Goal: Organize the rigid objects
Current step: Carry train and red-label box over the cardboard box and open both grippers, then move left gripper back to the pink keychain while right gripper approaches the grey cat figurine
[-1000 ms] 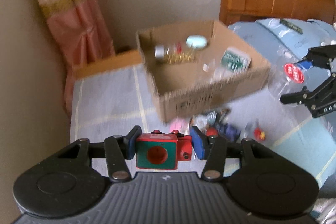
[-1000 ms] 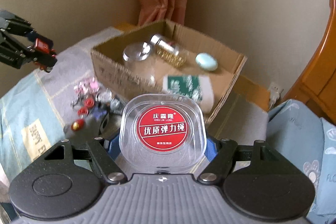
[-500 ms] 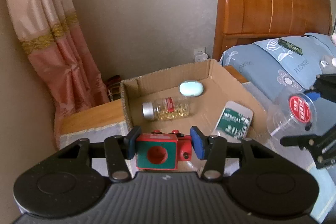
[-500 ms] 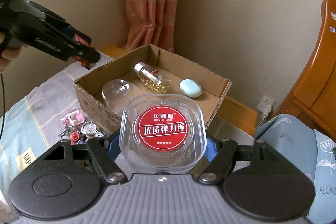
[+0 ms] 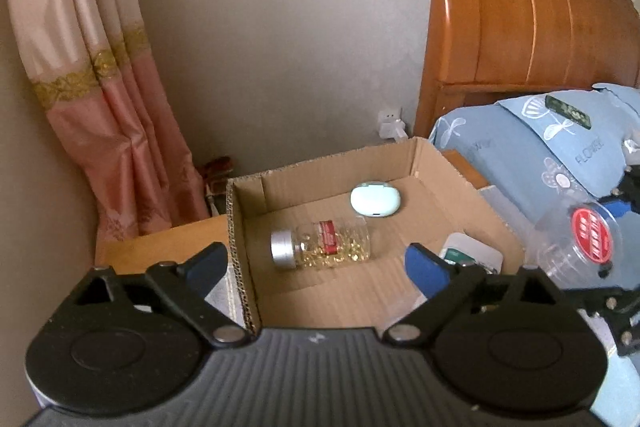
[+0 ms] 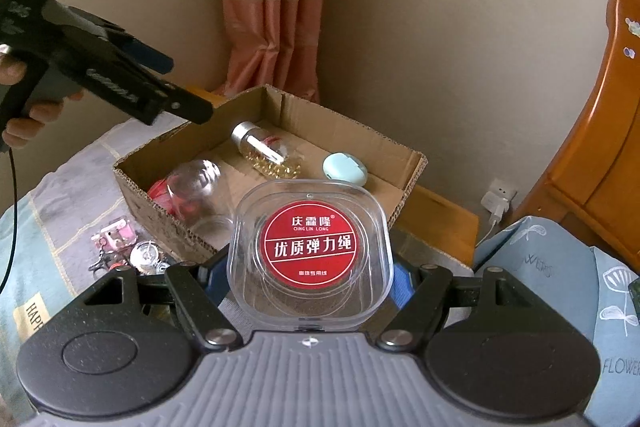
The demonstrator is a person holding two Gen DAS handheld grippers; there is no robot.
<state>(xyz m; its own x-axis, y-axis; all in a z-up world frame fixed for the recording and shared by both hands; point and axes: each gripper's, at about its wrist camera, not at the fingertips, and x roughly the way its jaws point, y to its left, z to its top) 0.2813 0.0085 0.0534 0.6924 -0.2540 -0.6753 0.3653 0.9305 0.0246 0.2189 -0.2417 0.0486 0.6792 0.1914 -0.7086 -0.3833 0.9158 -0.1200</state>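
Above the cardboard box [image 5: 460, 187], the left claw [image 5: 316, 267] is opening with nothing between its jaws; beside the box, the right claw [image 6: 308, 279] clamps a clear case [image 6: 310, 251].

The left hand-held gripper [image 5: 316, 263] hangs over the cardboard box [image 5: 244, 255], its jaws opening with nothing between them. Inside lie a capsule bottle [image 5: 324, 247] on its side and a mint-green case [image 5: 375, 199]. At right, the other hand-held gripper [image 5: 624, 247] clamps a clear plastic container [image 5: 576, 247].

Beige wall [image 5: 280, 27], pink gold-banded curtain [image 5: 100, 107], wooden headboard [image 5: 520, 19], blue floral bedding [image 5: 540, 147], wall socket [image 5: 390, 117]
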